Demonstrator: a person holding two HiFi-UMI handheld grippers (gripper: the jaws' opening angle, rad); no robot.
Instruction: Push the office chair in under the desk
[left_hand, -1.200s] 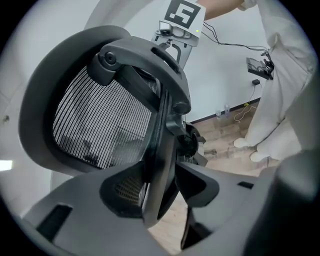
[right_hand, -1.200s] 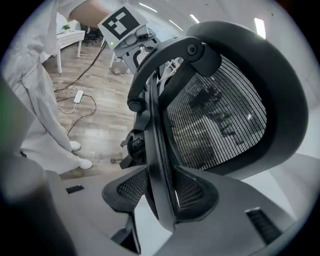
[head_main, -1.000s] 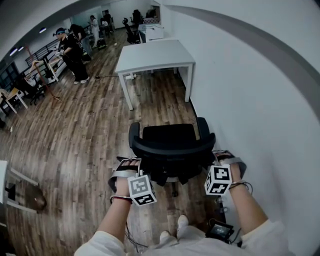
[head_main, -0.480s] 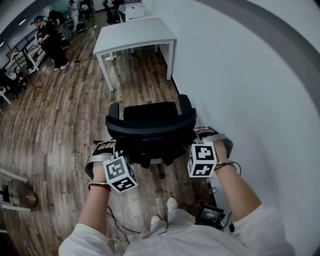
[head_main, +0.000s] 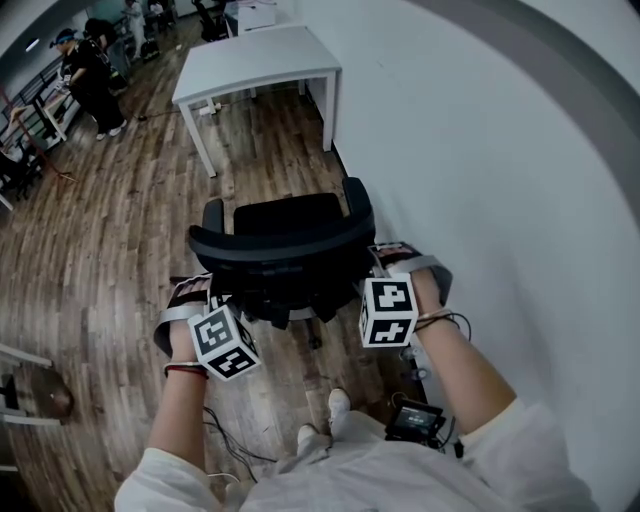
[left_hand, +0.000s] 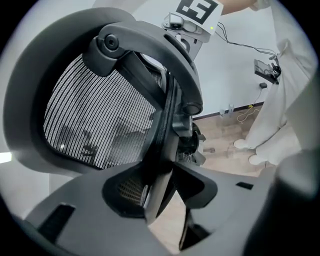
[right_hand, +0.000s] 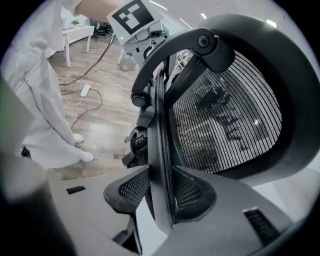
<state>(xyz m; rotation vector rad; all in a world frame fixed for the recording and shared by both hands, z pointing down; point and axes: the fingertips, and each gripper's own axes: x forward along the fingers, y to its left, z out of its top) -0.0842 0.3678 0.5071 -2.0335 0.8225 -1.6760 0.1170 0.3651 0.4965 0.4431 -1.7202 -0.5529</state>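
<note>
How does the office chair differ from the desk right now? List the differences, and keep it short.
The office chair is black; the desk is white.
The office chair stands right in front of the person; the desk stands farther along the wall, with floor showing between them.
The office chair has a curved back and armrests; the desk is a flat top on straight legs.
Both stand on the wood floor beside the white wall.

No readable text or numbers here. Just square marker patterns on my left cube and right cube. Floor device's screen: too small to read.
</note>
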